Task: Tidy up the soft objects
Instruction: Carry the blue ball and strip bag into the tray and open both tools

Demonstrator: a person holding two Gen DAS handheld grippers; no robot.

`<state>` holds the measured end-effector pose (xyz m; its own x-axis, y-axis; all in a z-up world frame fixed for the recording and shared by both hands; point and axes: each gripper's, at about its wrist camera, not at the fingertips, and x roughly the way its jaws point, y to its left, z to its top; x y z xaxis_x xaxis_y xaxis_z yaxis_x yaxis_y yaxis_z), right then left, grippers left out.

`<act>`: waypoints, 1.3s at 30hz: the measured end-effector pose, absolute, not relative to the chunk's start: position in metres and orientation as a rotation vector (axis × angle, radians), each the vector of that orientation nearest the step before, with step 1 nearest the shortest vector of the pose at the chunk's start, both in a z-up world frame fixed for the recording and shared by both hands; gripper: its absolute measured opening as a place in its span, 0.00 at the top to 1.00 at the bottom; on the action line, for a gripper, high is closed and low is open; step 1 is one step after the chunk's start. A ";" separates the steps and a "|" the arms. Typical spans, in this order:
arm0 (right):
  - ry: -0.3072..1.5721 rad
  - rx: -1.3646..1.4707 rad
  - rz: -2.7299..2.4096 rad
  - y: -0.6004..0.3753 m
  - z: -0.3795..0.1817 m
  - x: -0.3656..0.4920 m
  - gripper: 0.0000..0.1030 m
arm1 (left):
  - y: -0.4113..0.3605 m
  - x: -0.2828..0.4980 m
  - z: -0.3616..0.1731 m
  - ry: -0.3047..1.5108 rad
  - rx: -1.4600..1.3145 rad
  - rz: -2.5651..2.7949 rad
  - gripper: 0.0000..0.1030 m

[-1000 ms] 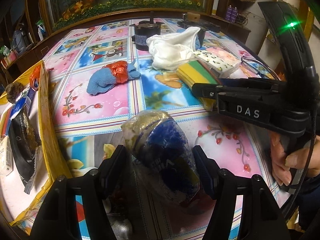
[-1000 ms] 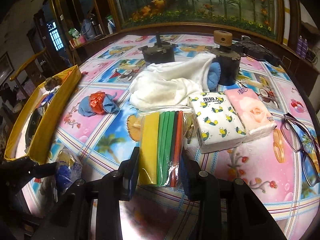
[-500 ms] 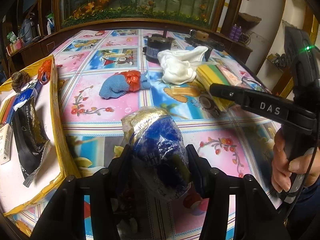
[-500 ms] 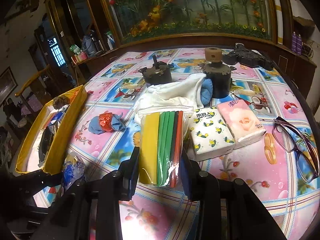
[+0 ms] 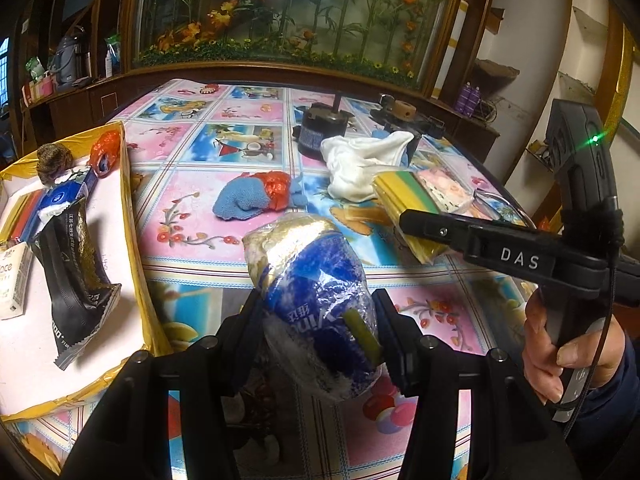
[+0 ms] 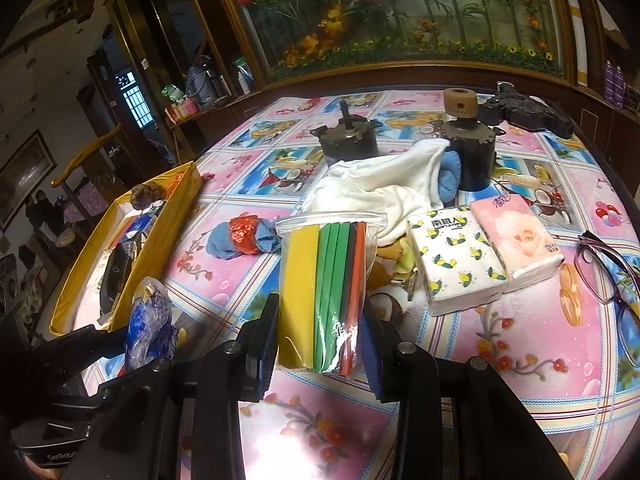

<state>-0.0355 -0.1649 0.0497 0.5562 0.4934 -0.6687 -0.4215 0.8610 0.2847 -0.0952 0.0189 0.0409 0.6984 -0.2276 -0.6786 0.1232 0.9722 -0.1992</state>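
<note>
Your left hand-held gripper [image 5: 316, 322] is closed on the crinkly blue-and-gold plastic-wrapped bundle [image 5: 312, 288], held above the surface [image 5: 200, 216], I think for the yellow cardboard box [image 5: 134, 240] at its left. Your right hand-held gripper [image 6: 320, 312] clamps the clear bag of coloured foam sheets [image 6: 326, 284], probably for the same box.

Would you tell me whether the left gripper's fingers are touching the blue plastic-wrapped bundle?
Touching. In the left wrist view, both fingers of the left gripper press against the sides of the blue plastic-wrapped bundle, with no gap visible on either side.
</note>
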 end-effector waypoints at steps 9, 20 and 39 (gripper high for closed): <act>0.744 0.027 0.551 -0.153 0.057 -0.044 0.62 | 0.046 -0.117 0.066 0.704 -0.200 -0.207 0.49; 0.763 0.045 0.694 -0.089 0.072 -0.064 0.61 | 0.158 -0.150 0.084 0.618 -0.336 -0.002 0.49; 0.982 0.027 1.006 0.116 0.065 -0.078 0.61 | 0.244 -0.170 0.049 0.707 -0.403 0.233 0.48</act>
<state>-0.0783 0.1160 0.0654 0.1642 0.7171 -0.6773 -0.6943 0.5718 0.4370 -0.1703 0.2438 0.0485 0.7390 0.0715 -0.6699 -0.3400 0.8980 -0.2793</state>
